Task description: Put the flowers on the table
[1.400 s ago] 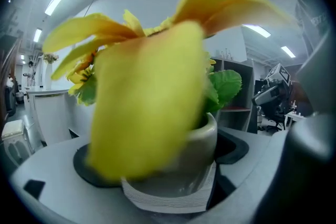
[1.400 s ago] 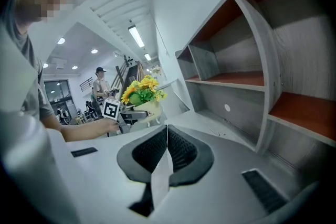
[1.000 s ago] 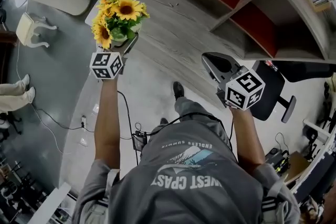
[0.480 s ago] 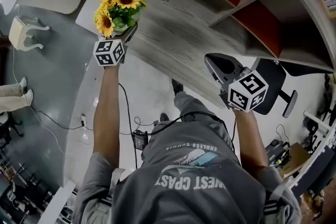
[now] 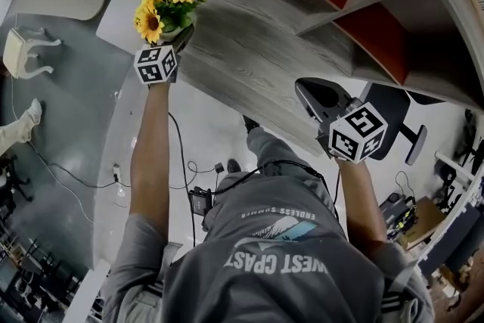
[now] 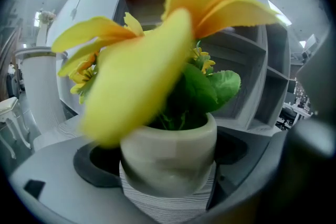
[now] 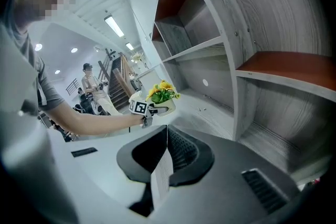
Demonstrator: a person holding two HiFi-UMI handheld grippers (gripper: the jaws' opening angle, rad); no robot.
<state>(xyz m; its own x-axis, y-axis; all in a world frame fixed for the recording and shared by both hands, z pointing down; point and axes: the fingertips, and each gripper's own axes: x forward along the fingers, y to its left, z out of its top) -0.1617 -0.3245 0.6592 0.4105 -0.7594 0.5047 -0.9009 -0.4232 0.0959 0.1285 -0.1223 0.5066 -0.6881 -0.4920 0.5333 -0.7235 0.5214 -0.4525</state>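
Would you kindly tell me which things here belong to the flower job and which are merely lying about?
Job: yellow sunflowers in white pot; left gripper holding it; grey wood-grain table.
Idle: white chair; black office chair; red-backed shelves.

Two handheld grippers are in view: the left gripper (image 5: 178,41) is clamped on the single pot of sunflowers (image 5: 168,7), while the right gripper (image 5: 311,98) has its jaws pressed together on nothing. Around them stand one grey wood-grain table (image 5: 249,64), one shelf unit (image 5: 344,7), one white chair (image 5: 23,53), one black office chair (image 5: 395,108) and one bystander (image 7: 90,81).
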